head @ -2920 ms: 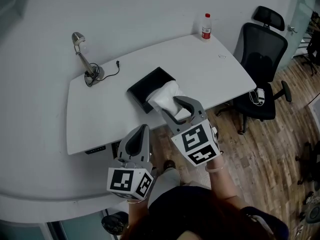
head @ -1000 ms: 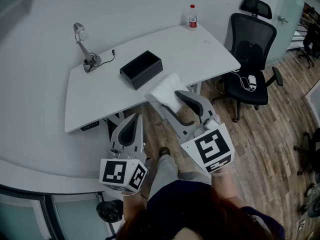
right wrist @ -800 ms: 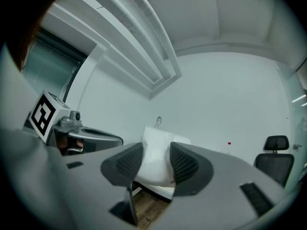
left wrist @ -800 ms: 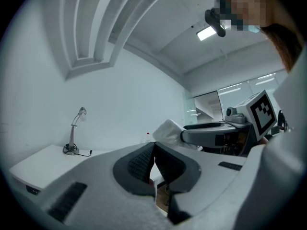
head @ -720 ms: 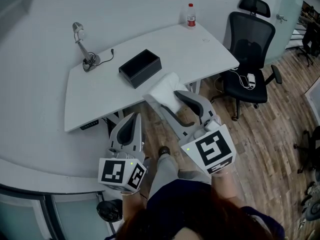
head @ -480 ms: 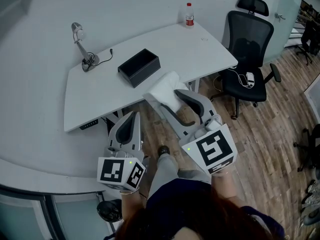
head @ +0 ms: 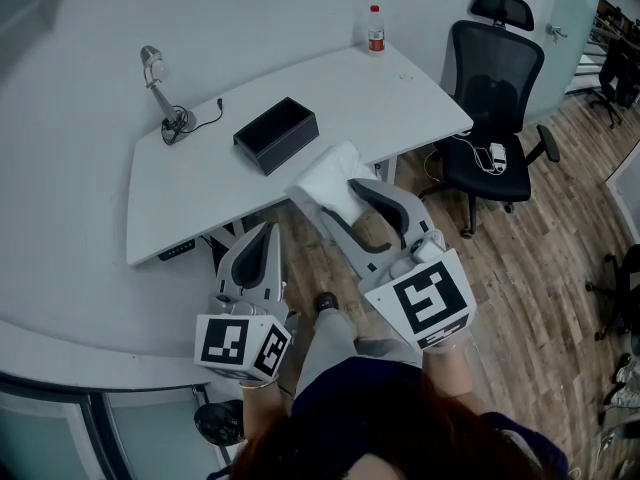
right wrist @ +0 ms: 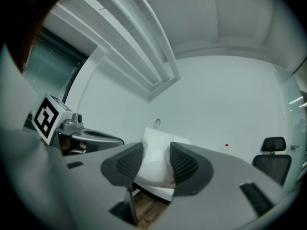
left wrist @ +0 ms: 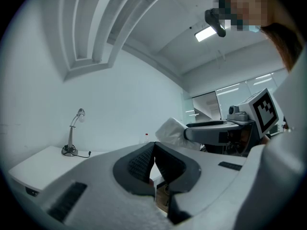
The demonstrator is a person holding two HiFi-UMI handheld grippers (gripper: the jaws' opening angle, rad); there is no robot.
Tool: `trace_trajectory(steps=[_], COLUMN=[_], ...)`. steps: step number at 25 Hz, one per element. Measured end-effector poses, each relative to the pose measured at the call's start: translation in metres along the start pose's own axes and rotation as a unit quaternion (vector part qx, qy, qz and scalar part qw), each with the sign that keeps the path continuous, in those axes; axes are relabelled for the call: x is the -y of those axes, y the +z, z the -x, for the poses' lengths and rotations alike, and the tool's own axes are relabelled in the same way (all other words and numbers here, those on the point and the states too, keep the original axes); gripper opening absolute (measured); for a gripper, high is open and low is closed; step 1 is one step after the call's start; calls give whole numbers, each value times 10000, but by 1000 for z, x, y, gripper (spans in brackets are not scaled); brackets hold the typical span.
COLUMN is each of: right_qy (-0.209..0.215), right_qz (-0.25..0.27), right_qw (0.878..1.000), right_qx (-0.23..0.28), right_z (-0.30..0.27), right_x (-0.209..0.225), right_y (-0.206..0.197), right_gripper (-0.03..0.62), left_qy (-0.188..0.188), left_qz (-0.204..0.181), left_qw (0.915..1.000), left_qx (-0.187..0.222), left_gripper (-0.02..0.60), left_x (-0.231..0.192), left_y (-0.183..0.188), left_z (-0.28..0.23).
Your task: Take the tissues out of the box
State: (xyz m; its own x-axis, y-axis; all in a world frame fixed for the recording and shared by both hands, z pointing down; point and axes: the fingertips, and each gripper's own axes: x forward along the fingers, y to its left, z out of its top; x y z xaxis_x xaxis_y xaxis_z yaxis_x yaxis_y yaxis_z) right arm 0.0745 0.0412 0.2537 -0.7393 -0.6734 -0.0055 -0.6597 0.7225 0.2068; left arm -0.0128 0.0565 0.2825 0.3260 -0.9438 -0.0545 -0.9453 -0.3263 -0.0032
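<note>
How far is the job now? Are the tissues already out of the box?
Done: the tissues are out of the black box, which sits open on the table with only a dark inside showing. In hand: the right gripper is clamped on the tissues, held beyond the table's near edge. The left gripper is shut and empty. Left: probably just setting the tissues down.

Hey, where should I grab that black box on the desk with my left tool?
Probably one long wall of the box, near its middle, from straight above: its top is open, so one jaw fits inside and one outside the thin rim. The left tool is shut now; open it first.
</note>
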Motion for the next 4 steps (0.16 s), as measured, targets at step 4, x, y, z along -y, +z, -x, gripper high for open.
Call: trace_trajectory(steps=[4], right_qy=[15], right_qz=[6], right_qw=[10000], right_qx=[-7], right_z=[-2], right_x=[-1], right_y=[-1], right_gripper=[187], left_qy=[-4], left_qz=[14], left_qw=[10000], left_qx=[3], left_gripper=[21], left_x=[-2], left_y=[-1], left_z=[-1])
